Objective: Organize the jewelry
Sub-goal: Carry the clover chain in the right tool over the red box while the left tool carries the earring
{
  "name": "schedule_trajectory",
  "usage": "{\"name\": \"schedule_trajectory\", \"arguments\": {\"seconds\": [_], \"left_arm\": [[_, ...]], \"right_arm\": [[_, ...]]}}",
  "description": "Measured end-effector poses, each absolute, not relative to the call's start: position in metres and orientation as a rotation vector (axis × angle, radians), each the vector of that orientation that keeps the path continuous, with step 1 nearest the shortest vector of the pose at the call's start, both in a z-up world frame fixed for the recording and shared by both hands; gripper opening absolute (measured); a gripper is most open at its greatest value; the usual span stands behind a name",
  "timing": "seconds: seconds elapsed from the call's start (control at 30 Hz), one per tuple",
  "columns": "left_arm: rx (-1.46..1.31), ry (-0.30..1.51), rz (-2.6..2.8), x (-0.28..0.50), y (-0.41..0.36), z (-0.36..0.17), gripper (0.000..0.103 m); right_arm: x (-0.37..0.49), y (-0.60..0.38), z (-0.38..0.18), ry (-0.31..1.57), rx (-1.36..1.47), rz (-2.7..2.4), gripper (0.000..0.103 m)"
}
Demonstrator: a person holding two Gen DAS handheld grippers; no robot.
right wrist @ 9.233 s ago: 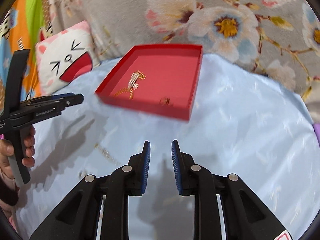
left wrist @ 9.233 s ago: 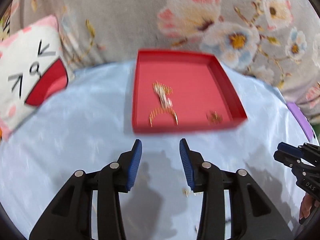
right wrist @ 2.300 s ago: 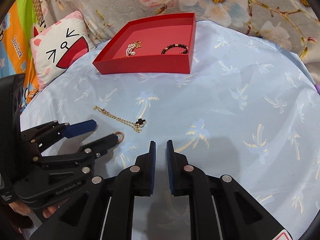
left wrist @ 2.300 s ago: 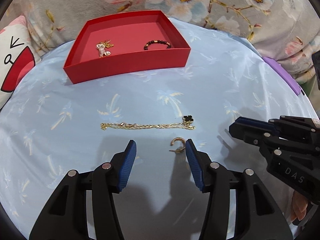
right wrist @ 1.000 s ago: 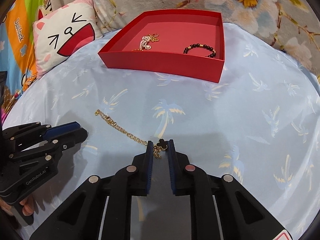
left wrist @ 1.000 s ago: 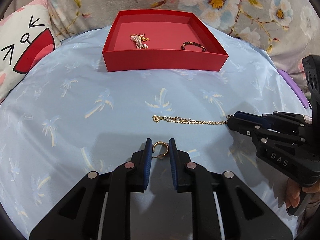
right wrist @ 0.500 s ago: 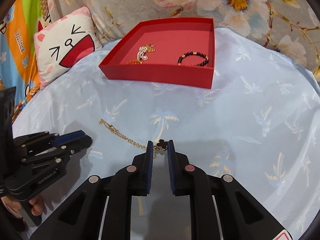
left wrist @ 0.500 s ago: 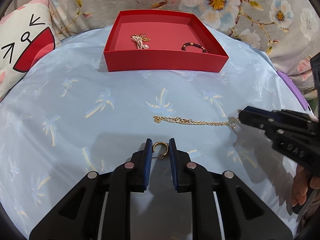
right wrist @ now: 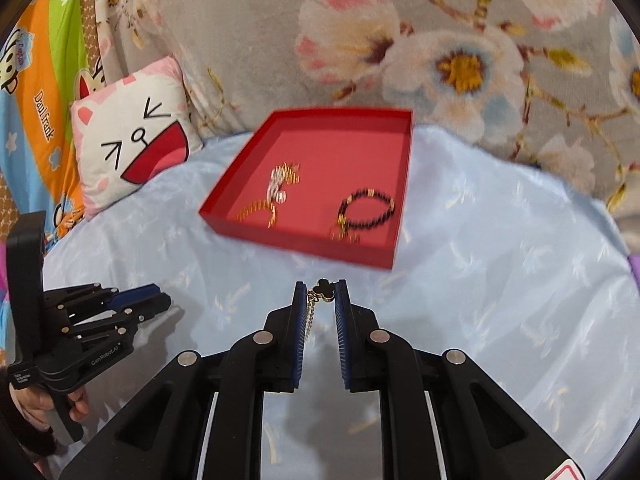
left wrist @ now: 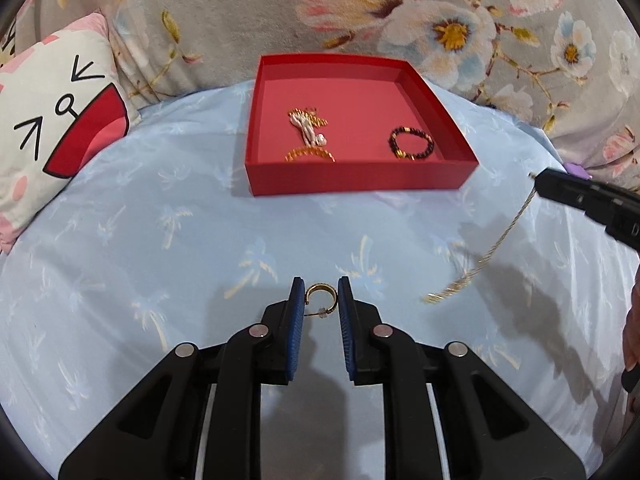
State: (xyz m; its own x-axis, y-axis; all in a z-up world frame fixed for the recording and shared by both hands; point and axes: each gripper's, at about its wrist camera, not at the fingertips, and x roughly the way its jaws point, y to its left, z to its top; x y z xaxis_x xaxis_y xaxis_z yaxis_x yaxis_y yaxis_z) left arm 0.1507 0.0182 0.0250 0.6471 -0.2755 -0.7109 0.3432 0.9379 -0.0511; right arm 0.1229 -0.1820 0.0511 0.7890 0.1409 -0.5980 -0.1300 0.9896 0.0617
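Note:
My left gripper (left wrist: 319,291) is shut on a small gold hoop earring (left wrist: 320,292) and holds it above the blue cloth. My right gripper (right wrist: 321,293) is shut on the black clover charm (right wrist: 325,290) of a gold chain (left wrist: 496,240). The chain hangs from it, its free end near the cloth. A red tray (left wrist: 360,178) lies ahead in both views (right wrist: 304,240). It holds a pearl and gold piece (left wrist: 306,130), a gold hoop (left wrist: 310,155) and a black bead bracelet (left wrist: 412,144).
A cat-face pillow (left wrist: 52,128) lies at the left, also in the right wrist view (right wrist: 132,144). A floral blanket (left wrist: 400,20) rises behind the tray. A purple object (left wrist: 576,169) peeks out at the right edge of the blue cloth (left wrist: 160,240).
Both grippers have lifted and moved toward the tray. The chain has come off the cloth and now hangs from my right gripper. The earring stays in my left gripper.

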Motion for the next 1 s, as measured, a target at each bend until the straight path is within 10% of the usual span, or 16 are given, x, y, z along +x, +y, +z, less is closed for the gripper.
{"name": "schedule_trajectory", "arguments": {"seconds": [0.5, 1.0], "left_arm": [[0.08, 0.687, -0.32, 0.243, 0.008, 0.101, 0.017], [0.119, 0.678, -0.264, 0.366, -0.046, 0.098, 0.017]], "right_arm": [[0.221, -0.199, 0.142, 0.542, 0.051, 0.089, 0.013], [0.343, -0.2, 0.117, 0.615, 0.074, 0.006, 0.013]]}}
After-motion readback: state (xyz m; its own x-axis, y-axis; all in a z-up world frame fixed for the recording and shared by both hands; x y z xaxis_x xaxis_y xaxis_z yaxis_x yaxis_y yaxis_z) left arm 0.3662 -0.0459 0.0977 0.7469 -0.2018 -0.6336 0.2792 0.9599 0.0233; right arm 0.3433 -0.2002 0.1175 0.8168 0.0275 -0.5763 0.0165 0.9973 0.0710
